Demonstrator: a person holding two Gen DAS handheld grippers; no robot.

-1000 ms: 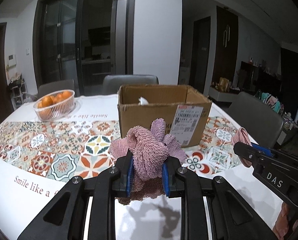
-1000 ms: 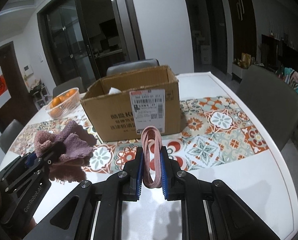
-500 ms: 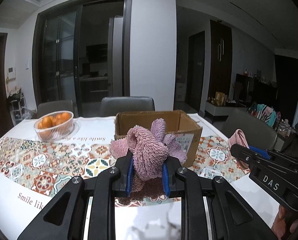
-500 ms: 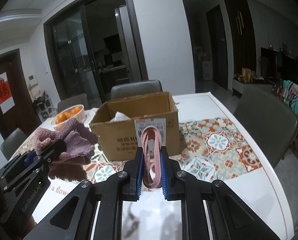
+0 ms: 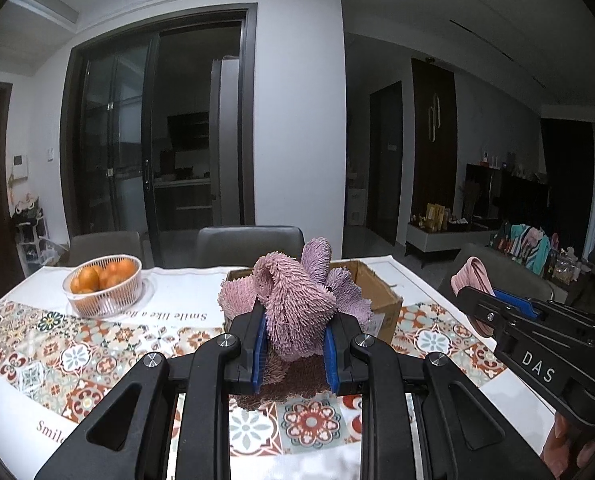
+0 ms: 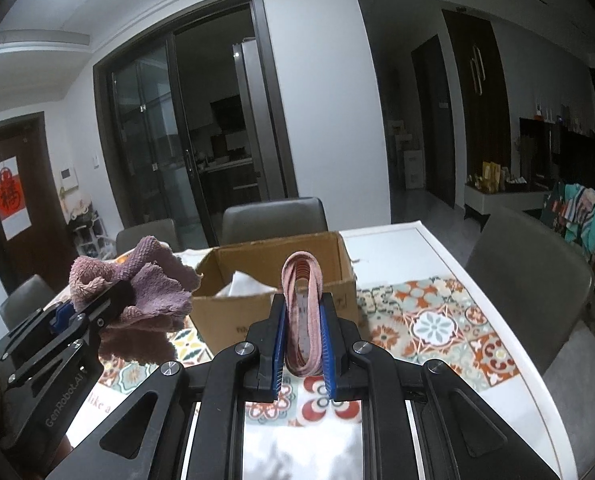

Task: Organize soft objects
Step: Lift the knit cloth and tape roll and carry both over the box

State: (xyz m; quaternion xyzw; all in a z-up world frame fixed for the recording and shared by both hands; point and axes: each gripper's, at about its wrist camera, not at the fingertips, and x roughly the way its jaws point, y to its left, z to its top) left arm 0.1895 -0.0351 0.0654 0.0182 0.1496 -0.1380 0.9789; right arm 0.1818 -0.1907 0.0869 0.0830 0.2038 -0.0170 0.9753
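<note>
My left gripper (image 5: 293, 320) is shut on a fluffy purple cloth (image 5: 297, 300) and holds it above the table, in front of the open cardboard box (image 5: 381, 296). My right gripper (image 6: 302, 314) is shut on a folded pink cloth (image 6: 303, 300), also raised before the box (image 6: 237, 316). In the right wrist view the left gripper with the purple cloth (image 6: 137, 288) is at the left. In the left wrist view the right gripper with the pink cloth (image 5: 473, 276) is at the right. Something white (image 6: 239, 284) lies inside the box.
A white basket of oranges (image 5: 103, 290) stands at the back left of the table (image 5: 57, 360), which has a patterned tile cloth. Grey chairs (image 6: 273, 218) stand behind the table and one (image 6: 525, 280) at its right side.
Both grippers have risen with their cloths; the box now sits lower in both views and its inside shows more.
</note>
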